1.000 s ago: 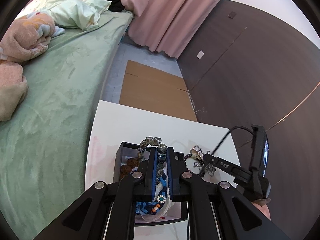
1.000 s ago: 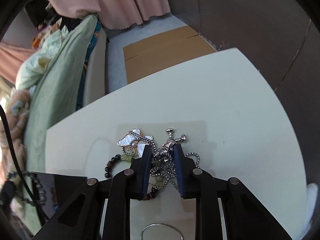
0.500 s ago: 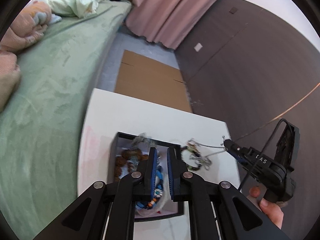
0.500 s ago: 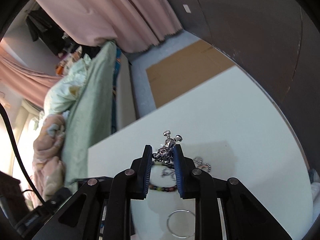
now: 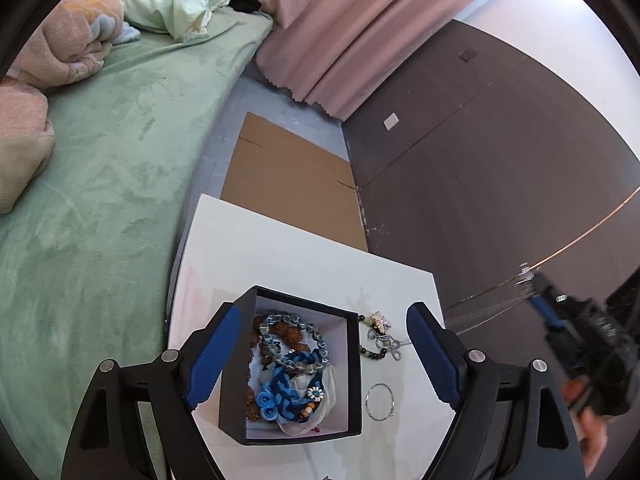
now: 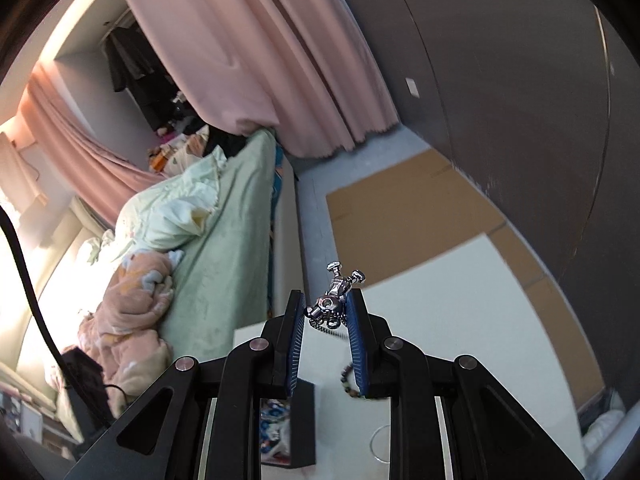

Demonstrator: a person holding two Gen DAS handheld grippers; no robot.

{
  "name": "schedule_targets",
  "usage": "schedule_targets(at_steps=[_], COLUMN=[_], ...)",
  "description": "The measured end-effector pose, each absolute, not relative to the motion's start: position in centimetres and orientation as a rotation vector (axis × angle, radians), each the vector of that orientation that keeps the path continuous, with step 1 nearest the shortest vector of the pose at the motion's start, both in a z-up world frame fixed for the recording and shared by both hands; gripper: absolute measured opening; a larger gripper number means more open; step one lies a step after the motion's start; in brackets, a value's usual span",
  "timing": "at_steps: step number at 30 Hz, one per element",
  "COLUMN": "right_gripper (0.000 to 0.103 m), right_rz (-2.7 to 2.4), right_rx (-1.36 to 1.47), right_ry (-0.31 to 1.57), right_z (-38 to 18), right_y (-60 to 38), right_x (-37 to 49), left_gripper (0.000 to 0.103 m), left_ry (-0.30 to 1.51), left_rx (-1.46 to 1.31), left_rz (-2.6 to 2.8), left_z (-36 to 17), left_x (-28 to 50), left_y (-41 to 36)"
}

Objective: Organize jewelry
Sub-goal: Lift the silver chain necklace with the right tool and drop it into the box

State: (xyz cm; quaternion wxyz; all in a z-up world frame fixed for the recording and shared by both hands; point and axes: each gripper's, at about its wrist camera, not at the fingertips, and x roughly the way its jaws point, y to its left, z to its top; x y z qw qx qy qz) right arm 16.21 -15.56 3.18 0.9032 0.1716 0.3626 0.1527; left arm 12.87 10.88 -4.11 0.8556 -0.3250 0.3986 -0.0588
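Observation:
A black box (image 5: 354,364) with a white inside stands on the white table (image 5: 280,256). In it lie a grey-blue bead bracelet (image 5: 292,332) and a blue knotted piece (image 5: 280,392). My left gripper (image 5: 323,312) hovers over the box, its jaws opening wide, with nothing pressed between the pads. My right gripper (image 6: 325,300) is raised above the table, shut on a silver figure pendant (image 6: 336,290) whose chain (image 6: 326,324) hangs below. In the left wrist view that chain (image 5: 480,312) stretches down towards a butterfly pendant and dark beads (image 5: 380,336) beside the box.
A thin silver bangle (image 5: 380,400) lies on the table right of the box. A bed with a green cover (image 5: 100,220) runs along the left. Flat cardboard (image 5: 288,184) lies on the floor past the table. A dark wall (image 5: 500,180) and pink curtain (image 5: 332,32) stand behind.
The left jaws went from shut on the bead bracelet to wide open, and the bracelet now lies in the box. The right gripper rose with the silver pendant, pulling its chain off the table.

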Motion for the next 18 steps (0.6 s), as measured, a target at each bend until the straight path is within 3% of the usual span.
schedule_targets(at_steps=[18], right_gripper=[0.023], right_rz=[0.399], right_rx=[0.218], right_ry=[0.52], right_z=[17.8], right_y=[-9.6], right_x=[10.4], left_gripper=[0.094], left_ry=[0.682], left_rx=[-0.748], left_rz=[-0.123], left_z=[-1.6], left_x=[9.9], left_y=[14.3])
